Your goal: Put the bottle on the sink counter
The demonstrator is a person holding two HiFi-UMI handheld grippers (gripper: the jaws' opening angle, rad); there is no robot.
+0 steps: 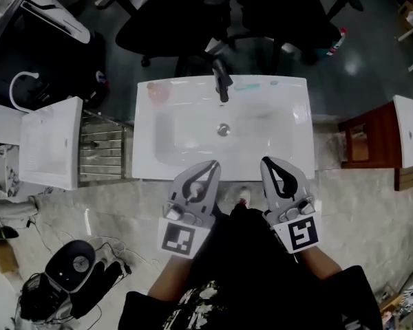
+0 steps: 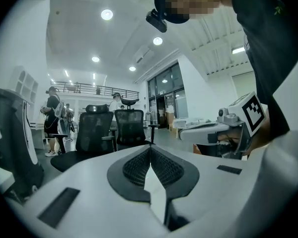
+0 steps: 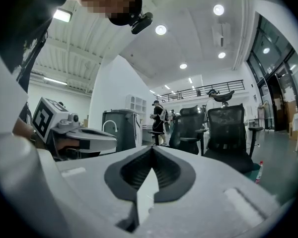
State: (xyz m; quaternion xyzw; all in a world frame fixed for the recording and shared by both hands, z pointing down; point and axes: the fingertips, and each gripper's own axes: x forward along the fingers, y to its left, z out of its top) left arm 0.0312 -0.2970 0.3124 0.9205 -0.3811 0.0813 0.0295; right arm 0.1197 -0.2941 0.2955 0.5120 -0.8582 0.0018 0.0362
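- While I stand at the near edge of the sink, my left gripper [image 1: 210,166] has its fingers [image 2: 134,167] pressed fully together with nothing between them. My right gripper [image 1: 268,162] is the same, its fingers [image 3: 139,170] meeting tip to tip and empty.
- Both point roughly level toward 12 o'clock over the white tabletop [image 1: 296,163], side by side, so neither is carrying anything to it.
- The only bottle [image 1: 339,41] I can make out stands on the floor at about 1 o'clock, beyond the tabletop and near the office chairs [image 1: 193,12]. It isn't on the tabletop.
- A pinkish blur [image 1: 158,91] sits on the tabletop at 11 o'clock, left of the faucet [image 1: 221,81]; I cannot tell what it is.
- I judge the bottle well out of reach from here. A grip on it would need opened fingers brought down around its upright body.
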